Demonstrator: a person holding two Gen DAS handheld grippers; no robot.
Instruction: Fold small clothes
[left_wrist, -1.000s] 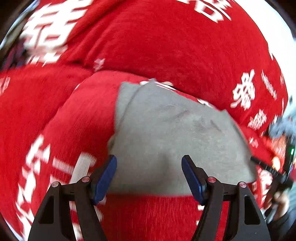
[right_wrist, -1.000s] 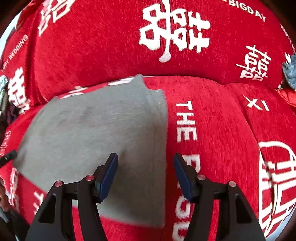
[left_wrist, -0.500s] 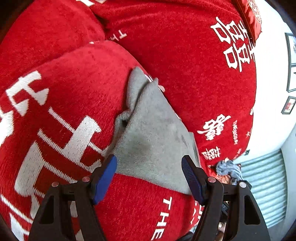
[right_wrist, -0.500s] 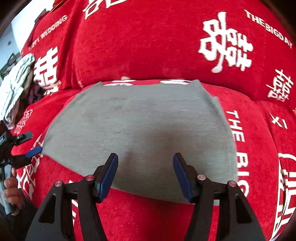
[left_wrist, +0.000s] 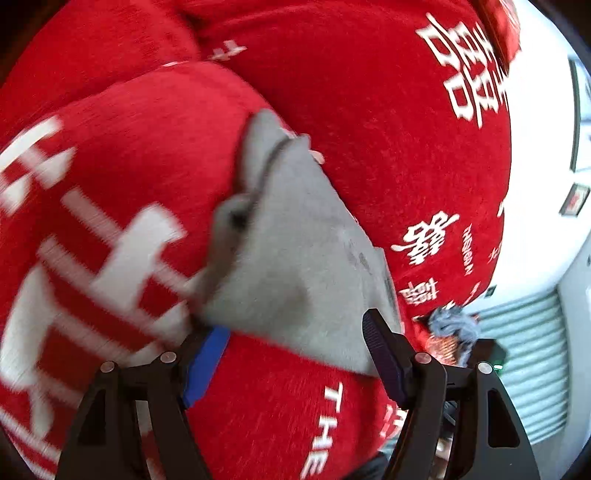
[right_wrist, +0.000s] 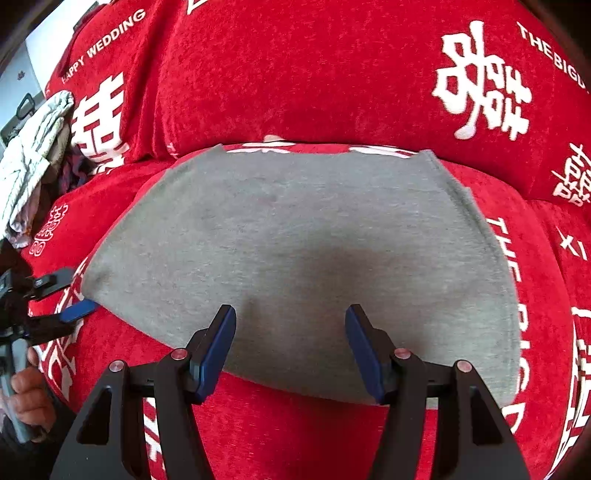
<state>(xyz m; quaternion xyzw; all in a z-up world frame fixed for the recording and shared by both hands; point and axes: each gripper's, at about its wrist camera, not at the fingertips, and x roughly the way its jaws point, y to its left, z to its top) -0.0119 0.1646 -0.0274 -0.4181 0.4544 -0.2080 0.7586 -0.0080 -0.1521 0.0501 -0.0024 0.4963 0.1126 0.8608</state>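
Observation:
A small grey garment lies flat on the red sofa seat. My right gripper is open, its jaws over the garment's near edge. The left wrist view shows the same grey garment from its left end, where the layers gape. My left gripper is open, its jaws astride the garment's near left corner, the blue left pad under the cloth edge. It also shows in the right wrist view, open at that corner.
The sofa is covered in red cloth with white characters, with a back cushion behind the garment. A pale bundle of clothes lies at the sofa's left end. A grey-blue cloth heap lies at the far right. A white wall stands beyond.
My left gripper has moved in onto the garment's left corner, the cloth edge now over its left pad. My right gripper has come a little closer to the near edge.

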